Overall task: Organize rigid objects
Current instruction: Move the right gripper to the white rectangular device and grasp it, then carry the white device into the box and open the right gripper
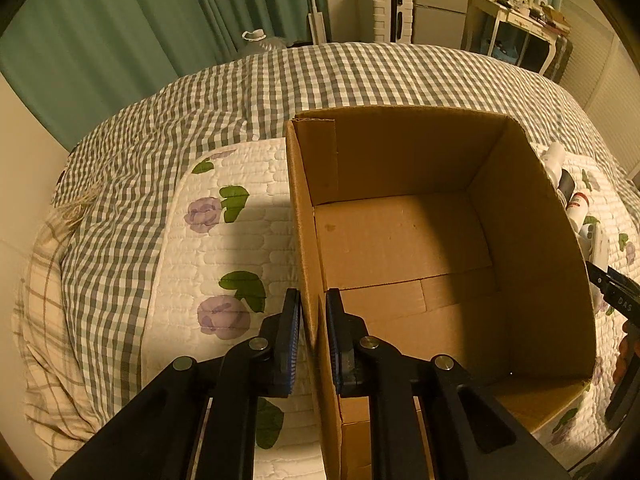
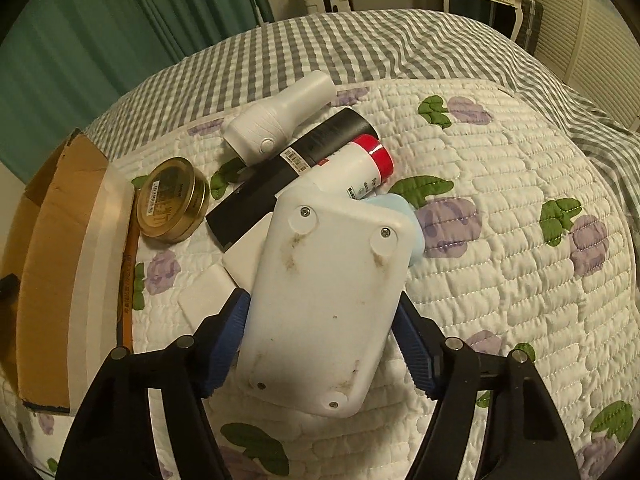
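An open, empty cardboard box [image 1: 520,216] sits on a floral quilt on the bed. My left gripper [image 1: 313,340] is shut on the box's left wall, one finger inside and one outside. My right gripper [image 2: 322,340] is shut on a white plastic device [image 2: 328,292], seen bottom side up with screws and round feet. Beyond it lie a white bottle [image 2: 280,116], a black tube [image 2: 320,140], a white bottle with a red cap [image 2: 360,164], a gold round tin [image 2: 172,200] and a black flat piece [image 2: 244,208]. The box's outer wall [image 2: 52,248] is at the left.
A white flat pad [image 2: 204,296] and a pencil [image 2: 127,280] lie beside the box. The checked bedspread [image 1: 240,88] covers the bed beyond the quilt. Green curtains, a suitcase, a fridge and a desk stand at the back.
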`<state>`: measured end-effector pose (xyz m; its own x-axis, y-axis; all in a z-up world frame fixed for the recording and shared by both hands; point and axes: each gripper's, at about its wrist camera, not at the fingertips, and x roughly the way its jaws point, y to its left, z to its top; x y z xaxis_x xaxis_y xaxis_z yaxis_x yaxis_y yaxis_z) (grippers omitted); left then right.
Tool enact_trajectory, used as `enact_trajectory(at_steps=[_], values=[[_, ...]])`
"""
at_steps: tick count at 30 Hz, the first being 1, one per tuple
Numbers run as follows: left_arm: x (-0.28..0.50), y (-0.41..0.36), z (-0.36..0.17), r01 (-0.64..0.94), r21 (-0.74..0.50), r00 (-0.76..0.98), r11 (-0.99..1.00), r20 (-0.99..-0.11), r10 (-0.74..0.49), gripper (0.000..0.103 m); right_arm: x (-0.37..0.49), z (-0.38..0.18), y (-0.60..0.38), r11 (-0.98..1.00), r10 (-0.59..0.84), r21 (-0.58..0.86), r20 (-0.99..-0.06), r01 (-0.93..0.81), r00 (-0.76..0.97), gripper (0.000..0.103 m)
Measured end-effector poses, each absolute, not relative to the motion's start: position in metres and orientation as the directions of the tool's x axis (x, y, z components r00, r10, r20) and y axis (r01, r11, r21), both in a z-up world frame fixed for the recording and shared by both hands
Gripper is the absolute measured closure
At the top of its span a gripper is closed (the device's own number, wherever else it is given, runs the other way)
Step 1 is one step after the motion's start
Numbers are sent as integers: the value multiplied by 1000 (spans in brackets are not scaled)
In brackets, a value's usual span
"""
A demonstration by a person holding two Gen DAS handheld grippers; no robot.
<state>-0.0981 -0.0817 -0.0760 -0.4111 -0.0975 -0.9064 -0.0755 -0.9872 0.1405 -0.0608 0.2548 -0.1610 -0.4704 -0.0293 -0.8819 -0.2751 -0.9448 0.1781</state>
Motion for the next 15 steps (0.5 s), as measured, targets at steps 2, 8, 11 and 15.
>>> enact_trajectory(at_steps=[2,8,11,15], values=[[-98,-82,-76,-76,140,-411,-987,-906,-97,92,-58,-160,254,-949,-26,171,-880,-265,-474,33],[-98,-83,-76,-77,132,-410,-988,-908,-90,92,-52,-150,252,-954,-37,178,-868,-242,-495,36],[-98,-84,-76,-75,126,-408,-989,-909,-85,92,-51,-141,249,-962,-30,164,-860,-221,-509,36],[-98,-85,-76,-72,116,-406,-991,-911,-77,92,-49,-125,243,-968,-38,164,-845,-190,-534,37]])
